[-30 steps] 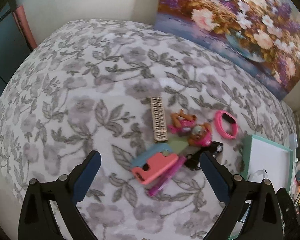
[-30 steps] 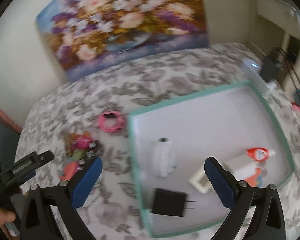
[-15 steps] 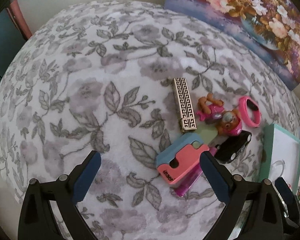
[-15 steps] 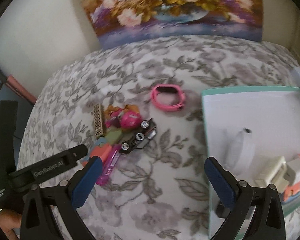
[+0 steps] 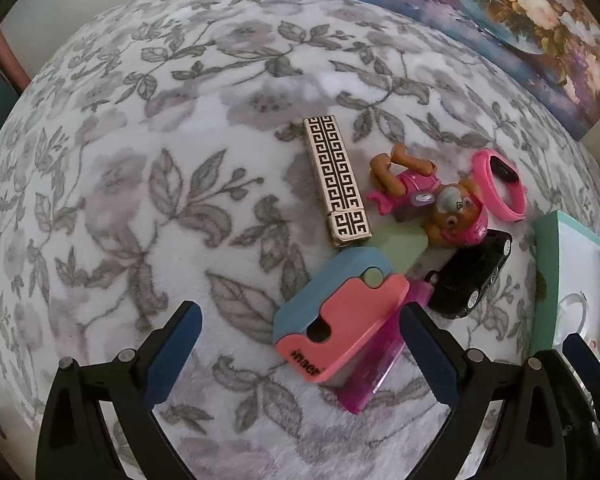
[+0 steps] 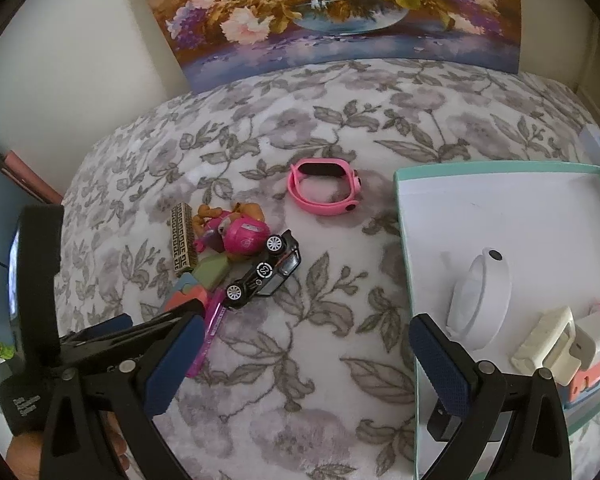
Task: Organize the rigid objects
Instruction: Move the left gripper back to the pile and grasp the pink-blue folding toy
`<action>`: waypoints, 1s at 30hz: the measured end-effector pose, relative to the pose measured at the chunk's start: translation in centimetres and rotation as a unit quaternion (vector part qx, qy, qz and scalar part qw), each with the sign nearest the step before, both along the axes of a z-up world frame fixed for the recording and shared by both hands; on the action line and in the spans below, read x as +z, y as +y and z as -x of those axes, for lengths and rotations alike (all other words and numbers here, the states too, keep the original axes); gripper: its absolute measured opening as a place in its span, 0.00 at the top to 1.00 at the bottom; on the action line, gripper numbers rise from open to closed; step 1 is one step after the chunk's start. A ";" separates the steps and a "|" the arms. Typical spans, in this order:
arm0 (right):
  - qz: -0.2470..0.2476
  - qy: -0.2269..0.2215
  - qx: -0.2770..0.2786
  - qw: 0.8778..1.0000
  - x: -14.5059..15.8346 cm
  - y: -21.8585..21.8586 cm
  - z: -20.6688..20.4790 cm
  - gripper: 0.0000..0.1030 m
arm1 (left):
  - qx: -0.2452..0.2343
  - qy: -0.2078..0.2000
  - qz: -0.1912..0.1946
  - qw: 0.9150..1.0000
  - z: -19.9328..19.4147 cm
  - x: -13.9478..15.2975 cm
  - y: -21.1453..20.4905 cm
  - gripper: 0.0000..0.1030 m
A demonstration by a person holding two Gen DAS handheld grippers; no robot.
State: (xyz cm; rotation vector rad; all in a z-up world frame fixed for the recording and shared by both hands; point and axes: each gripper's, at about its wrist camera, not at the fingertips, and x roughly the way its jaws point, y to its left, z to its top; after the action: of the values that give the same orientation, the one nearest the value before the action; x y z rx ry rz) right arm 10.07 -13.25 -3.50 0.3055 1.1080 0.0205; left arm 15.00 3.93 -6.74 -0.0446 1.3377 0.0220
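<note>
A pile of small objects lies on the floral blanket. My left gripper (image 5: 298,344) is open just above the blanket, and a pink and blue block (image 5: 340,312) lies between its fingers without touching them. The block rests on a magenta case (image 5: 374,368). Beyond it are a black toy car (image 5: 470,276), a green piece (image 5: 404,246), a patterned box (image 5: 337,182), a toy dog in pink (image 5: 432,200) and a pink wristband (image 5: 500,184). My right gripper (image 6: 304,364) is open over bare blanket, between the car (image 6: 266,274) and the teal tray (image 6: 404,232).
The tray holds a white round device (image 6: 480,296), a cream clip (image 6: 544,340) and other small items. A flower painting (image 6: 332,12) leans on the wall behind. The left tool's black frame (image 6: 100,344) and a hand sit at the lower left.
My left gripper has come down and forward onto the pile, and the pink and blue block now sits between its fingers. My right gripper has swung left from over the tray to the blanket.
</note>
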 end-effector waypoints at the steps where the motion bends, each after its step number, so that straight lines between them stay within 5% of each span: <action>1: -0.002 0.000 -0.002 1.000 0.0 -0.1 0.0 0.00 | 0.001 -0.002 -0.003 1.000 0.0 -0.1 0.0 0.06; 9: -0.004 0.003 -0.007 1.000 -0.2 -0.4 0.1 0.00 | -0.020 -0.004 0.038 0.999 -0.3 -0.1 -1.3 0.36; 19: -0.007 0.005 -0.011 1.000 -0.3 -0.6 0.1 0.00 | -0.022 -0.002 0.026 0.999 -0.5 -0.5 -2.7 0.41; 30: -0.005 0.010 0.002 1.000 -0.8 0.3 0.1 0.00 | 0.052 0.001 0.022 0.998 0.1 -0.5 2.2 0.46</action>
State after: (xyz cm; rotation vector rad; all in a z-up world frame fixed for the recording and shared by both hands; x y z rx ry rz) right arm 9.98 -12.92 -4.33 0.3143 1.1275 0.0264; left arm 14.93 6.10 -7.21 -0.1516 1.3364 0.0809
